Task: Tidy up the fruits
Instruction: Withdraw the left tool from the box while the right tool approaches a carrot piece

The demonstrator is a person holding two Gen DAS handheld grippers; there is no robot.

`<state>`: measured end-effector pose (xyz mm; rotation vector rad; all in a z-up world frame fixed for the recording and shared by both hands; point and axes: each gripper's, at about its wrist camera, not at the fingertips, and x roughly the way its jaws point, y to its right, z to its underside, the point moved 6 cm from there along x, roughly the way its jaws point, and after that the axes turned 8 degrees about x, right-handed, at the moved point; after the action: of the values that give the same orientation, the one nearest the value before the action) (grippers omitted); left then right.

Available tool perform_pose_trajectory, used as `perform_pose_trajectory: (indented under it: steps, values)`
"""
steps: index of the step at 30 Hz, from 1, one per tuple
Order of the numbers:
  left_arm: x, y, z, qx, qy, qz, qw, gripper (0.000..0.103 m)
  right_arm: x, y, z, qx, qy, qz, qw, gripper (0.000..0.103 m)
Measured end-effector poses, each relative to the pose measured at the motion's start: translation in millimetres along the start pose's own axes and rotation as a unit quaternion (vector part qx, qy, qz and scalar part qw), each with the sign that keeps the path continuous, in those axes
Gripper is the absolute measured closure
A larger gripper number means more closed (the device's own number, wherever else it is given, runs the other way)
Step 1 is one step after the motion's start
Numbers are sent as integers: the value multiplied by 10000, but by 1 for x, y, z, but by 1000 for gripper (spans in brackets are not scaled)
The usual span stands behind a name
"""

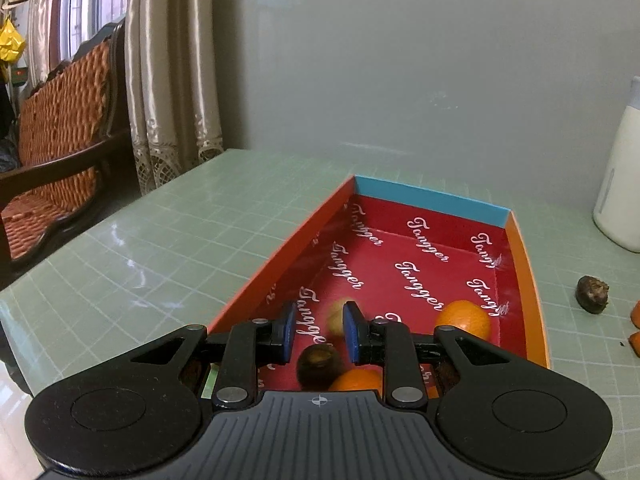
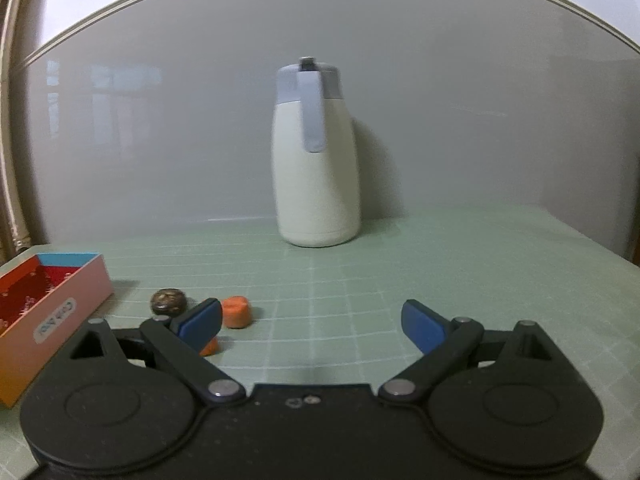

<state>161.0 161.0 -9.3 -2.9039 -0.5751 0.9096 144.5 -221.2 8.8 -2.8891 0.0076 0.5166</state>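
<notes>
Left wrist view: "Tangger" repeats across the red box [image 1: 420, 248] lining; left tool [image 1: 319, 336] clenched empty, right tool [image 2: 312, 324] released.

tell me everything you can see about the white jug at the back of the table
The jug is a tall cream-white flask, smooth and matte, plastic or coated metal by its look. It has a grey-blue lid with a small dark button on top, and a grey-blue handle running down its front. It stands upright on the green gridded mat, close to the grey wall, touching nothing else.

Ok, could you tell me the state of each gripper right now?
Left gripper: closed; whether it grips the blurred yellowish fruit cannot be told.
Right gripper: open, holding nothing.
</notes>
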Motion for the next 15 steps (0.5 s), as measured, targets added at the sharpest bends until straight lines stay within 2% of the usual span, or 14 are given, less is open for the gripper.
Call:
perform_pose_trajectory:
  steps: [4, 6, 8, 9, 15]
  values:
    - [-11, -8, 0, -55, 102, 60, 9999, 76, 6, -16, 1, -54, -53, -156, 9998, 7]
    - [-19, -12, 0, -56, 176, 52, 9998, 68, 9, -22, 2, -75, -98, -227, 9997, 7]
    - [-28, -17, 1, -70, 297, -32, 9995, 37, 13, -28, 4, -70, -157, -310, 9994, 7]
    - [-34, -19, 1, -68, 391, -88, 9992, 34, 15, -32, 4, -74, -196, -358, 9991, 7]
    - [-56, -30, 11, -95, 615, -185, 9979, 33, 29, -55, 12, -190, -400, -551, 9975, 9]
